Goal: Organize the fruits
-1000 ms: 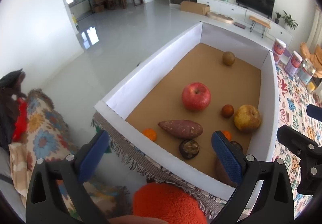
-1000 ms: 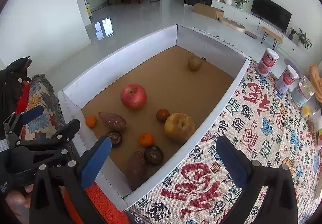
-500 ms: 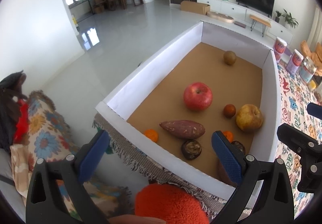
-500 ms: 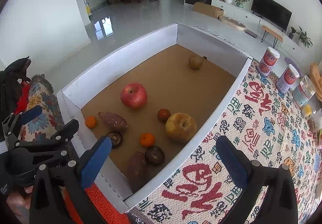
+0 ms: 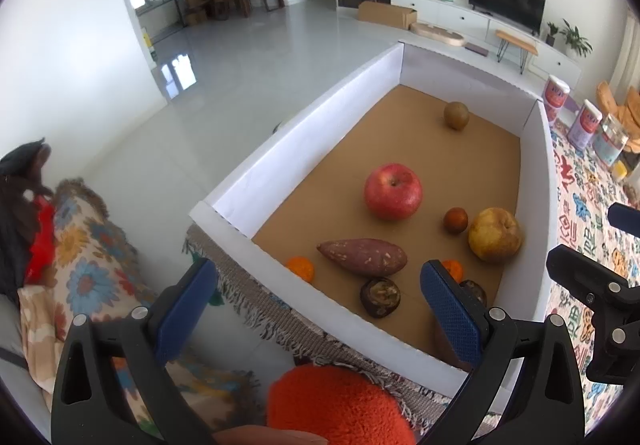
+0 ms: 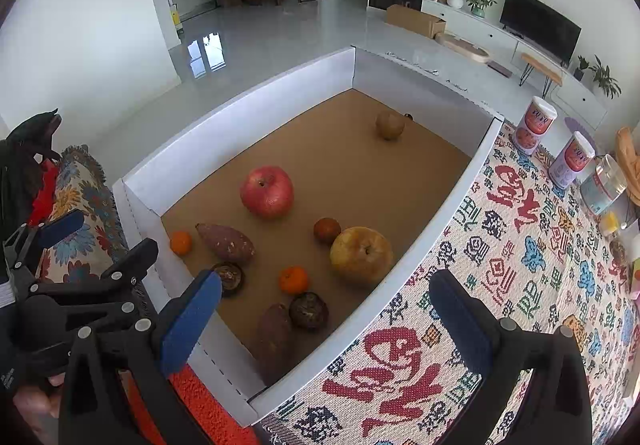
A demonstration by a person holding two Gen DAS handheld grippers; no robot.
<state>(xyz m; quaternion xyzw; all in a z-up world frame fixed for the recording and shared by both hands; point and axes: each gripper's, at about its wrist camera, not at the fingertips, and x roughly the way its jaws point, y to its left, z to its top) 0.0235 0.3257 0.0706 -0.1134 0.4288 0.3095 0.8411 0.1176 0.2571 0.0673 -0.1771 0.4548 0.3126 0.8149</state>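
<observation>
A white-walled cardboard box (image 5: 304, 133) (image 6: 240, 133) holds loose produce. Inside lie a red apple (image 5: 393, 191) (image 6: 267, 191), a yellow pear (image 5: 495, 239) (image 6: 361, 254), a kiwi (image 5: 456, 115) (image 6: 390, 125), a sweet potato (image 5: 362, 256) (image 6: 226, 243), a second sweet potato (image 6: 274, 327), two small oranges (image 5: 301, 267) (image 6: 294, 279), a small brown fruit (image 5: 455, 220) (image 6: 327, 230) and two dark round fruits (image 5: 380, 297) (image 6: 309, 311). My left gripper (image 5: 320, 309) hangs open above the box's near left corner. My right gripper (image 6: 324, 325) stands open over the near right wall. Neither holds anything.
A patterned cloth (image 6: 520, 265) covers the table right of the box, with two cans (image 6: 534, 125) and a jar (image 6: 602, 187) at its far end. A floral cushion (image 5: 80, 265) lies left. An orange fuzzy sleeve (image 5: 336, 405) sits below the left gripper.
Both views have shifted only slightly; the box and fruit sit as before. Both grippers stay open.
</observation>
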